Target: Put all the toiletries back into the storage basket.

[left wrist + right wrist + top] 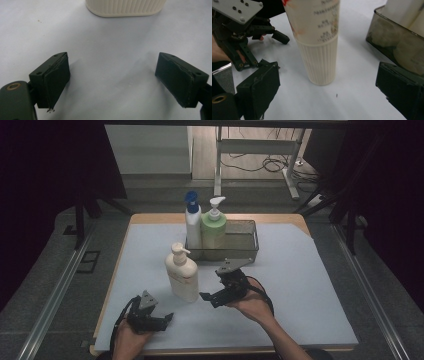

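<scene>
Near the table's front edge, the left gripper (159,318) rests with jaws spread wide, empty. Just beside it stands the cream pump bottle (183,274) upright on the white mat (300,270), untouched. Right gripper (209,298), jaws apart and empty, faces it; behind sits the mesh basket (245,251) with 2 bottles.

dim room, grey floor (60,270), white desk frame (257,147), loose cables (265,165) behind

- Left hand-held gripper (159,318): black frame, grey three-cornered plate on top, black cable trailing beside the hand.
- Right hand-held gripper (212,296): same black build, grey plate with dark screws, looping black cable.
- Jaws: black blocks with worn pad edges and a brass-ringed hole.
- Forearms bare, no sleeves.
</scene>
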### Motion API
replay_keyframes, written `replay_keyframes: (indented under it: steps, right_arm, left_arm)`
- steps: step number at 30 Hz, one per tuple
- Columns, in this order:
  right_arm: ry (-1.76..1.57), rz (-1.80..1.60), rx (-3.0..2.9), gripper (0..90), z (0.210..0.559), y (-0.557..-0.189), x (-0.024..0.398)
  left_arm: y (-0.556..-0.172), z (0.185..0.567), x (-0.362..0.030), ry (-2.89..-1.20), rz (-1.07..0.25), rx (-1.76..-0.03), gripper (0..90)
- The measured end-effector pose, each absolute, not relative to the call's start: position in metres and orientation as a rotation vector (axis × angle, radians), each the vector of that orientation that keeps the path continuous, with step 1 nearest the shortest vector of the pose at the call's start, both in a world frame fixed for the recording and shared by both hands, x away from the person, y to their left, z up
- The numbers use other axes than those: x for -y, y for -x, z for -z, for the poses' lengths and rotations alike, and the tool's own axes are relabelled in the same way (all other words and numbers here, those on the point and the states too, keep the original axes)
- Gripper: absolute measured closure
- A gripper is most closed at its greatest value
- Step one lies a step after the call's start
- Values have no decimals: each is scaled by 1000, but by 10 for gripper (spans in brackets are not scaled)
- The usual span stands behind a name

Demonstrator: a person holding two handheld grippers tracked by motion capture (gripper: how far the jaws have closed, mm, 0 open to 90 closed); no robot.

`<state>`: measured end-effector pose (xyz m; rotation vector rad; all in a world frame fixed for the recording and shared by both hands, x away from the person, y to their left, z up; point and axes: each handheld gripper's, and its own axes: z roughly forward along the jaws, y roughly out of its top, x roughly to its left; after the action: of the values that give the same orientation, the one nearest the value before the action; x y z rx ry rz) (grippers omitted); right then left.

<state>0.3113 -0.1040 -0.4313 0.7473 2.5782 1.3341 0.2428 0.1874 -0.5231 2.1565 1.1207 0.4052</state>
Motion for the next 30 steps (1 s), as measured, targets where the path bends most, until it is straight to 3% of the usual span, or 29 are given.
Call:
replay_keyframes:
  steps: [30]
  right_arm:
    - [-722,-1301,-2493,184,422,-329,36]
  left_arm:
    - [-243,523,-188,-2162,-405,-1118,122]
